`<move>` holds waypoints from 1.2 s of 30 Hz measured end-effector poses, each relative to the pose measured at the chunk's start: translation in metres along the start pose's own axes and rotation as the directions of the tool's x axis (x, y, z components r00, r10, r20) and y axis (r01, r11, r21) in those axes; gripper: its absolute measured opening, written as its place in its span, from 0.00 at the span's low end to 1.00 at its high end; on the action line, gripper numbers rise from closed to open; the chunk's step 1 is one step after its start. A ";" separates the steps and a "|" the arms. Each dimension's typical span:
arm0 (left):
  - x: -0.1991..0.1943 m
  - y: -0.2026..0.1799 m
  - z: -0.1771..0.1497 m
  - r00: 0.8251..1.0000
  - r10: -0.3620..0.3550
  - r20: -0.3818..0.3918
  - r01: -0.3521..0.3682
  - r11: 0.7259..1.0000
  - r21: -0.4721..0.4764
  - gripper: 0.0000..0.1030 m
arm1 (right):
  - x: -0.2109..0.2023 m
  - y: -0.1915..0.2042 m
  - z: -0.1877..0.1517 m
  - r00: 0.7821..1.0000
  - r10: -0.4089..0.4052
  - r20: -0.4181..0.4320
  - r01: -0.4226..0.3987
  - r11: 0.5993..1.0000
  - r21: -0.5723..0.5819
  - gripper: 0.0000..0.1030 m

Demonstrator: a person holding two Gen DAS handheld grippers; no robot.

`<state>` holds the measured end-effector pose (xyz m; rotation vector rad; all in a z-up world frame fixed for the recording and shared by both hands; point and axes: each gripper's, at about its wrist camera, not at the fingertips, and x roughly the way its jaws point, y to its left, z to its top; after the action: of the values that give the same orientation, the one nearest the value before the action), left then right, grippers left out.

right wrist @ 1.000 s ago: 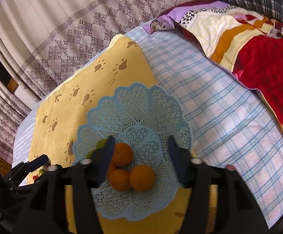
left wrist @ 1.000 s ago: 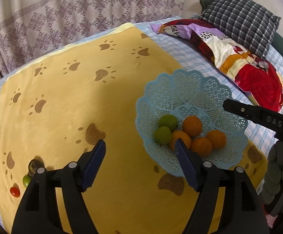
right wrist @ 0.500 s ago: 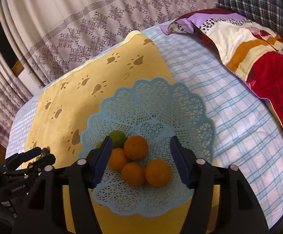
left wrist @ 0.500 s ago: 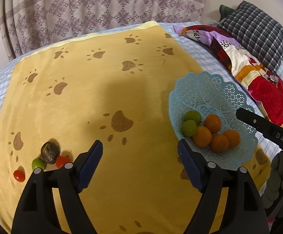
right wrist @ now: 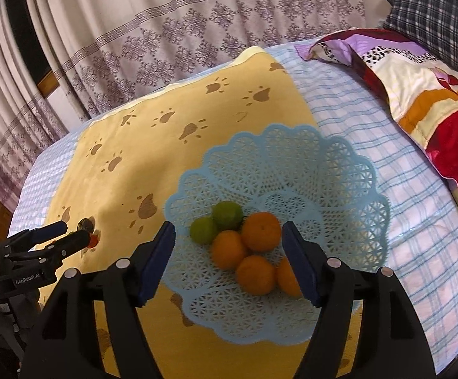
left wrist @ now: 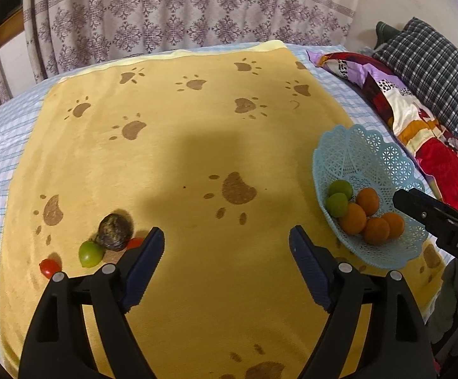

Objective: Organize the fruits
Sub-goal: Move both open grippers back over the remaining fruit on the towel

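L gripper [left wrist: 227, 252] hangs over the yellow blanket [left wrist: 181, 158], fingers spread wide w/ nothing between them; blue ribbed pads face inward. R gripper [right wrist: 229, 252] sits low over the basket [right wrist: 339, 173], fingers also spread & empty, framing the fruit pile w/o touching it as far as can be seen. Basket is pale blue plastic lace w/ a scalloped rim, resting on the blanket's right edge, partly over the blue checked sheet [right wrist: 371, 120]. Inside, bunched on the near side: 4 oranges [right wrist: 260, 232], round, matte, bright orange, all touching each other, plus 2 limes [right wrist: 227, 214], smooth, yellow-green, pressed together at the pile's left side. The near-right orange is partly hidden behind the R gripper's right finger. Loose fruit lies well apart from the basket, near the blanket's left edge, just ahead-left of the L gripper: a dark wrinkled fruit [left wrist: 114, 231], brownish-black, kind unclear; a green fruit [left wrist: 90, 253], glossy, touching the dark one's lower left; a red tomato [left wrist: 49, 267], small & shiny, a bit further left, apart from the green; another red one [left wrist: 134, 242] peeks out just right of the dark fruit, half hidden by the L gripper's left finger. Blanket has brown paw prints. Patterned pillow [left wrist: 418, 126] & checked cushion [left wrist: 434, 69] lie right of the basket; curtain [left wrist: 181, 15] w/ purple motifs hangs behind the bed.
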<state>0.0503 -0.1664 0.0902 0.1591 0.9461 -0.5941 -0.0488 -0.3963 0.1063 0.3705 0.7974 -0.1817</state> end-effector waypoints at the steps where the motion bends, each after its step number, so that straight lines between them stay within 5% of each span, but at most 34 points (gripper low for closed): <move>1: -0.001 0.002 -0.001 1.000 0.002 0.001 -0.002 1.000 -0.002 0.78 | 0.000 0.003 0.000 1.000 0.004 -0.001 -0.004 1.000 -0.005 0.69; 36: -0.015 0.097 -0.028 0.990 0.137 -0.021 -0.138 0.984 -0.116 0.78 | 0.056 0.125 -0.016 0.979 0.141 -0.149 -0.168 0.968 -0.187 0.73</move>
<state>0.0765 -0.0698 0.0736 0.1219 0.9714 -0.4094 0.0163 -0.2758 0.0871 0.2560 0.9073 0.0701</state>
